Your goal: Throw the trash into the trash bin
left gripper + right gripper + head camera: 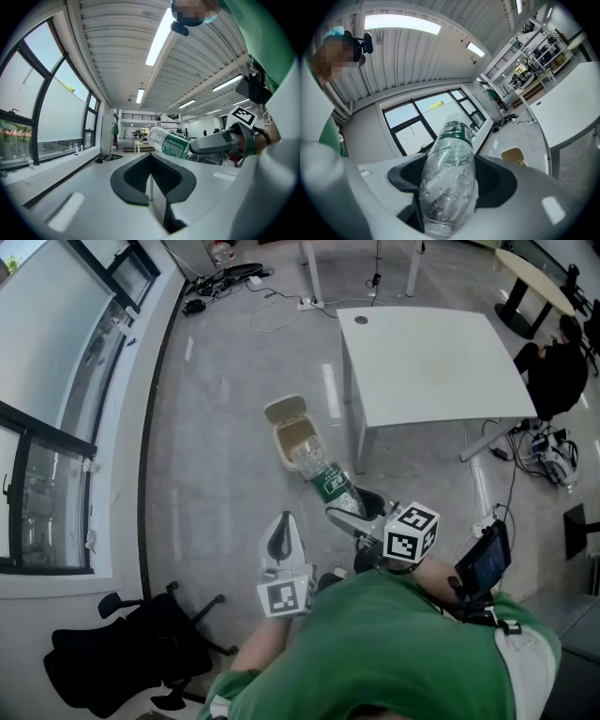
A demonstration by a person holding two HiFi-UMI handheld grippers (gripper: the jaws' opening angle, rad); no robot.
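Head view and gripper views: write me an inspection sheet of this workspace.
Surface: grey polished floor.
Job's things: clear plastic bottle with green label, pointing toward the trash bin; its lid is open.
Clutter: small items by the far wall, too small to tell.
Grippers: right gripper shut on the bottle; left gripper shut, empty.
Cables: cable tangle on the floor by the window; second tangle beside the white table.
Surroundings: windows, black office chair, seated person beyond the table.

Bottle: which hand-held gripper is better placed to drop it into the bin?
Right. The right hand-held gripper holds the bottle, aimed at the open bin; the left hand-held gripper is shut and empty.
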